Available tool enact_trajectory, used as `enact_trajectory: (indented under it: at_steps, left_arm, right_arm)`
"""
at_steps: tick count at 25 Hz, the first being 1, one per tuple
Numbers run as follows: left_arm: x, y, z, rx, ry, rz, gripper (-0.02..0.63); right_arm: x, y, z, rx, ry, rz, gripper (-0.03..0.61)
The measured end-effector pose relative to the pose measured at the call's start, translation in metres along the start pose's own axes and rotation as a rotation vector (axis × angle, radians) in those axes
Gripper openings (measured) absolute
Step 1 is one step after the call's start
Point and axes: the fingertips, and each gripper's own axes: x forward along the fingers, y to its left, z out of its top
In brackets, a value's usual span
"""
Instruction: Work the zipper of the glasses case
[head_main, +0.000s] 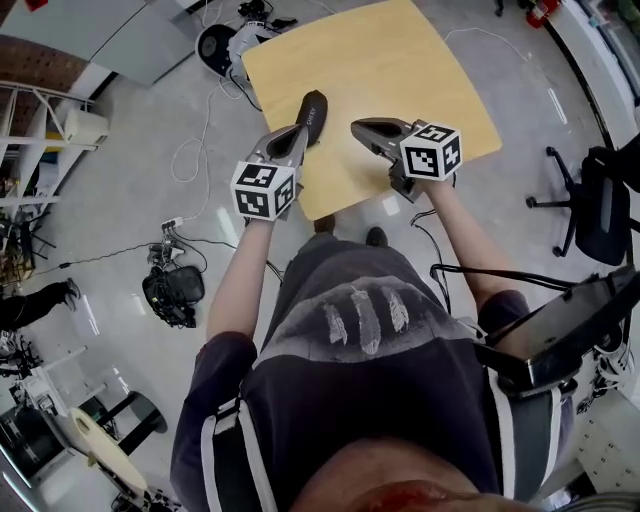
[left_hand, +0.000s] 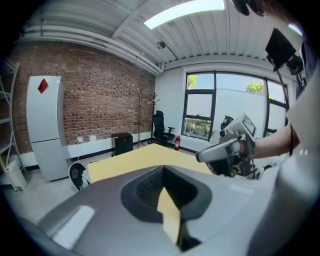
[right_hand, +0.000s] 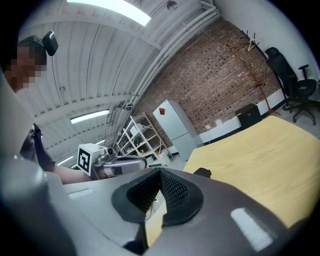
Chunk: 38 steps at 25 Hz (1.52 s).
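The dark glasses case (head_main: 314, 108) lies on the wooden table (head_main: 400, 70), close to its near left edge. My left gripper (head_main: 302, 130) hangs just short of the case's near end, its jaws shut with nothing between them. My right gripper (head_main: 358, 126) is a little to the right of the case, also shut and empty. In the right gripper view only a dark corner of the case (right_hand: 203, 172) peeks over my jaws (right_hand: 160, 173), and the left gripper (right_hand: 120, 164) shows to the left. The left gripper view hides the case behind its own jaws (left_hand: 163, 169); the right gripper (left_hand: 227, 150) shows beside them.
A black office chair (head_main: 592, 200) stands right of the table. Cables and a black bag (head_main: 172, 296) lie on the floor at the left, and a round black device (head_main: 215, 46) sits by the table's far left corner. A white fridge (left_hand: 46, 125) stands against the brick wall.
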Motion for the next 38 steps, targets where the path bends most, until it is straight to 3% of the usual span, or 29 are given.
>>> enact_trajectory:
  at_steps: [5, 12, 18, 22, 29, 33, 38]
  left_arm:
    - [-0.019, -0.006, -0.005, 0.017, 0.013, 0.061, -0.001]
    - [-0.057, -0.011, -0.022, -0.020, 0.017, 0.142, -0.001]
    - [-0.087, -0.017, -0.011, -0.022, -0.053, 0.177, 0.000]
    - [-0.099, -0.025, 0.007, 0.030, -0.104, 0.179, 0.000]
    - [-0.121, -0.023, 0.016, 0.107, -0.146, 0.211, -0.003]
    - [-0.147, -0.012, 0.012, 0.106, -0.176, 0.202, -0.003]
    - [-0.187, 0.009, 0.011, 0.092, -0.242, 0.196, -0.003]
  right_arm:
    - [-0.001, 0.006, -0.004, -0.017, 0.012, 0.029, 0.002]
    - [0.009, 0.020, -0.020, -0.006, 0.023, 0.099, 0.002]
    - [0.008, 0.057, -0.011, 0.062, -0.060, 0.260, 0.002]
    - [0.004, 0.079, 0.010, 0.081, -0.120, 0.353, 0.002]
    - [0.008, 0.104, 0.021, 0.051, -0.141, 0.388, 0.002]
    - [0.019, 0.130, 0.028, 0.085, -0.180, 0.399, 0.002]
    - [0.038, 0.167, 0.029, 0.040, -0.196, 0.363, 0.002]
